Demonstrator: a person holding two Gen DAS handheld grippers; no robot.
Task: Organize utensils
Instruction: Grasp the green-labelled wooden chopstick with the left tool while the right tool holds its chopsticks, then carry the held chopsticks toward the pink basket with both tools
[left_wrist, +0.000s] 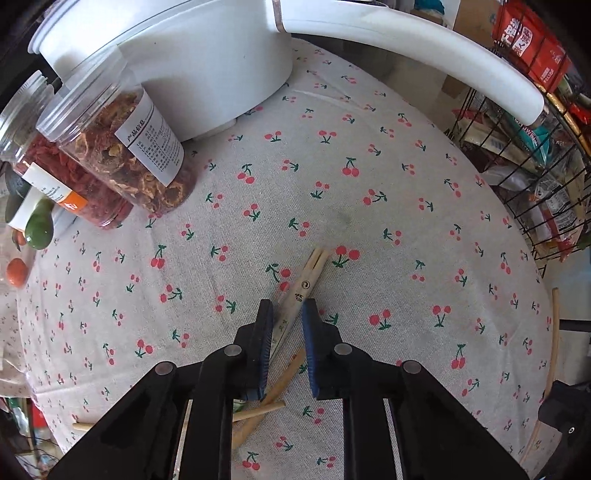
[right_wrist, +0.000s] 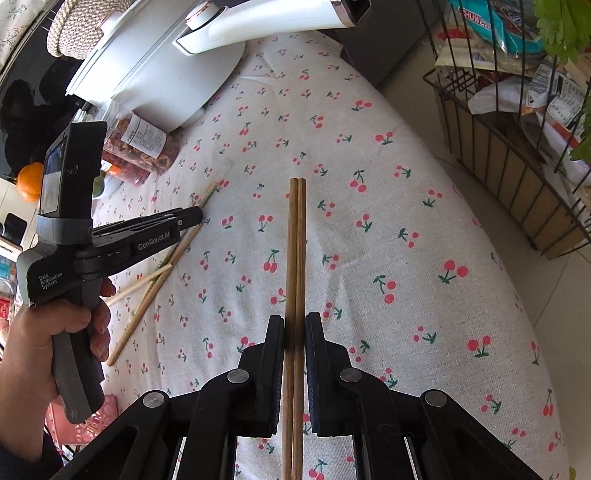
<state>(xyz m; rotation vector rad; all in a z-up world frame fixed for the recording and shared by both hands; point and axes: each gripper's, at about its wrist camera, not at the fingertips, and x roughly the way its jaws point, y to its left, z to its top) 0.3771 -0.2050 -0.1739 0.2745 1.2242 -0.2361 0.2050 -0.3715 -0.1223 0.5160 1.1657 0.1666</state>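
A paper-sleeved pair of pale chopsticks (left_wrist: 308, 282) lies slantwise on the cherry-print cloth (left_wrist: 369, 229). My left gripper (left_wrist: 287, 311) points down over it with narrow jaws, and both pads touch the sleeve's sides. Under that gripper, loose bamboo chopsticks (left_wrist: 271, 393) lie crossed. From the right wrist view, the left gripper (right_wrist: 199, 215) is held in a hand above those loose chopsticks (right_wrist: 147, 295). My right gripper (right_wrist: 294, 318) is shut on a brown wooden chopstick pair (right_wrist: 296, 240) that sticks out straight ahead above the cloth.
A white appliance (left_wrist: 207, 66) stands at the back with its long handle (left_wrist: 424, 44) arching overhead. Two jars of dried food (left_wrist: 140, 155) lie at the left. A wire basket of packets (right_wrist: 517, 155) stands past the table's right edge. An orange (right_wrist: 29, 181) sits far left.
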